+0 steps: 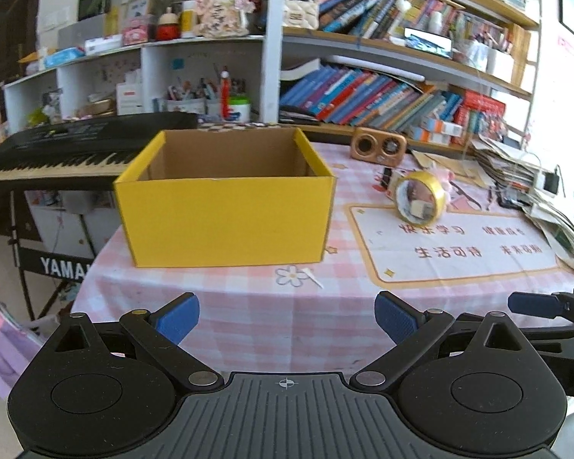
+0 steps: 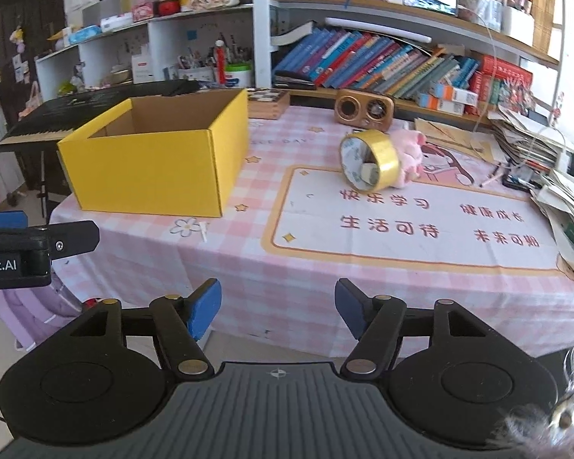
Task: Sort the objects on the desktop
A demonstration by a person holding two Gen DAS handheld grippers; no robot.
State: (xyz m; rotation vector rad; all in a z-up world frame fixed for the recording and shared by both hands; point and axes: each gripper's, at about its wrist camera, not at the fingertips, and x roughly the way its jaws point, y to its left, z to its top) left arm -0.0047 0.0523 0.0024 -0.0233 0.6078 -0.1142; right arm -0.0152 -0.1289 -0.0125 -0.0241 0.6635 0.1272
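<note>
An open yellow cardboard box (image 1: 225, 218) stands on the pink checked tablecloth (image 1: 287, 317), left of the middle; it also shows in the right wrist view (image 2: 153, 172). A roll of gold tape (image 1: 421, 197) stands on edge to its right, also in the right wrist view (image 2: 369, 166), with a pink plush toy (image 2: 407, 153) behind it. A brown retro radio (image 2: 365, 109) stands further back. My left gripper (image 1: 287, 319) is open and empty at the table's front edge. My right gripper (image 2: 277, 308) is open and empty, to its right.
A black Yamaha keyboard (image 1: 69, 153) stands left of the table. Bookshelves (image 1: 382, 95) line the back. Stacked papers and cables (image 2: 547, 160) crowd the table's right side. A printed mat (image 2: 421, 222) covers the right half. A small wooden box (image 2: 268, 103) sits behind the yellow box.
</note>
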